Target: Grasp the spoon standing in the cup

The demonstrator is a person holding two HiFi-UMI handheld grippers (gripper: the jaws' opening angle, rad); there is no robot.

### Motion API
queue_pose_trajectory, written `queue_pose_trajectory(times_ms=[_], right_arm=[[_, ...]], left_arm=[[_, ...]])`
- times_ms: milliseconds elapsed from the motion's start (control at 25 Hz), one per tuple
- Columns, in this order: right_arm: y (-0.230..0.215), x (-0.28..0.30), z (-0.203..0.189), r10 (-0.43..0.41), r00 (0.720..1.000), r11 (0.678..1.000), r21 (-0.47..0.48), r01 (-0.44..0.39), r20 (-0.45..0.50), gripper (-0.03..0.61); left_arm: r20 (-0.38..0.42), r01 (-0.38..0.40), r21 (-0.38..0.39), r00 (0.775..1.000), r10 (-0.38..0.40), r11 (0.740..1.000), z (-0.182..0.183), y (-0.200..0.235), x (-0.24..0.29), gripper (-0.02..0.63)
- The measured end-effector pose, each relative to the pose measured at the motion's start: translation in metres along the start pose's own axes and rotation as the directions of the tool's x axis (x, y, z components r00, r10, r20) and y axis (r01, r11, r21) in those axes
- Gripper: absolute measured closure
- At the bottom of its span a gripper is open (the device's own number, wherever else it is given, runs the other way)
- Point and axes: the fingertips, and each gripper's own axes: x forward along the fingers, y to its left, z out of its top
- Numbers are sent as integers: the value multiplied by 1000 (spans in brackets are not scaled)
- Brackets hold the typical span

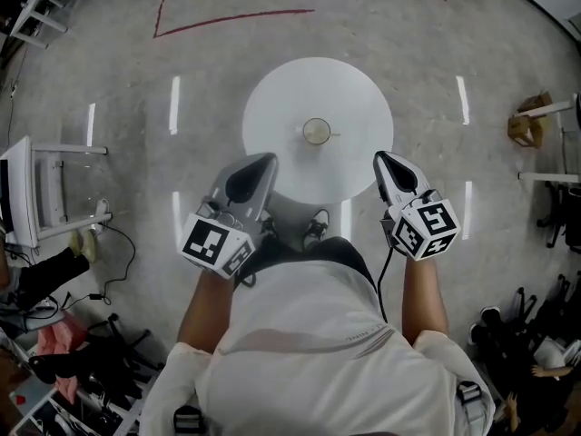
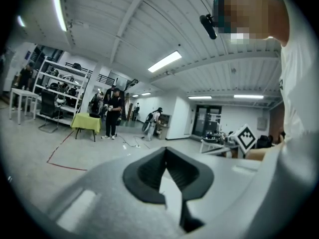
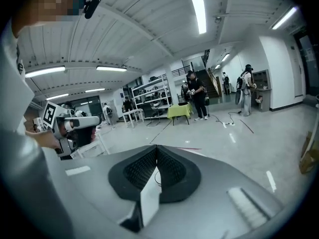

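Bottom centre of head view: person in white shirt [image 1: 309,352], forearms out, one tool per hand. The left tool [image 1: 264,161], grey w/ black pads and a square-marker cube, sits lower left of centre w/ its tip pointing up-frame. In the left gripper view the left tool [image 2: 166,150] has its jaws met at the tip, nothing btwn them. The right tool [image 1: 385,158], same build, sits lower right of centre. In the right gripper view the right tool [image 3: 156,148] also has its jaws together, empty.

Both tips overlap the near edge of the round white desk [image 1: 272,107] in the frame, one each side, well apart from each other. At centre of desk stands a small cream round cup [image 1: 317,132], seen from above, clear of both tools and btwn them left-to-right. The thin spoon [image 1: 335,135] shows only as a fine line past the cup's right rim; too small for detail.

Beyond the desk, upper left of frame: red tape line [image 1: 236,18] on grey speckled floor [image 1: 436,53].
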Motion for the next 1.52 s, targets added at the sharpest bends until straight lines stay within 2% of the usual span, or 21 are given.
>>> queue_pose_trajectory(times_ms=[160,240,400,760,960,1160,1360,1520], right_arm=[[-6,32,-9,-37,996,999,-25,35,-82,566],[-9,49,-16,-46,992,999,-20,44,-118,515],[-24,80,-36,-69,978,998,-6,69,-198,509],[-57,145,-111,-44,903,984,138,112,-427,483],[-72,175,-139,-23,872,966,213,146,-489,483],[-76,198,-157,-2,851,963,229,144,-526,483],[-76,213,-162,31,843,951,275,141,-537,483],[-74,215,-164,51,845,934,325,148,-532,537]], left_arm=[[-6,5,5,1000,-5,1000,-4,23,4,612],[-13,8,-5,1000,-8,1000,-9,35,8,612],[-36,9,-25,999,-10,1000,-19,52,14,612],[-78,4,-52,997,-8,999,-38,85,22,612],[-90,-15,-59,996,10,998,-42,106,31,612],[-102,-36,-41,994,32,999,-45,118,35,612],[-114,-57,-48,992,52,997,-50,127,34,612],[-120,-62,-51,991,56,997,-52,127,32,612]])
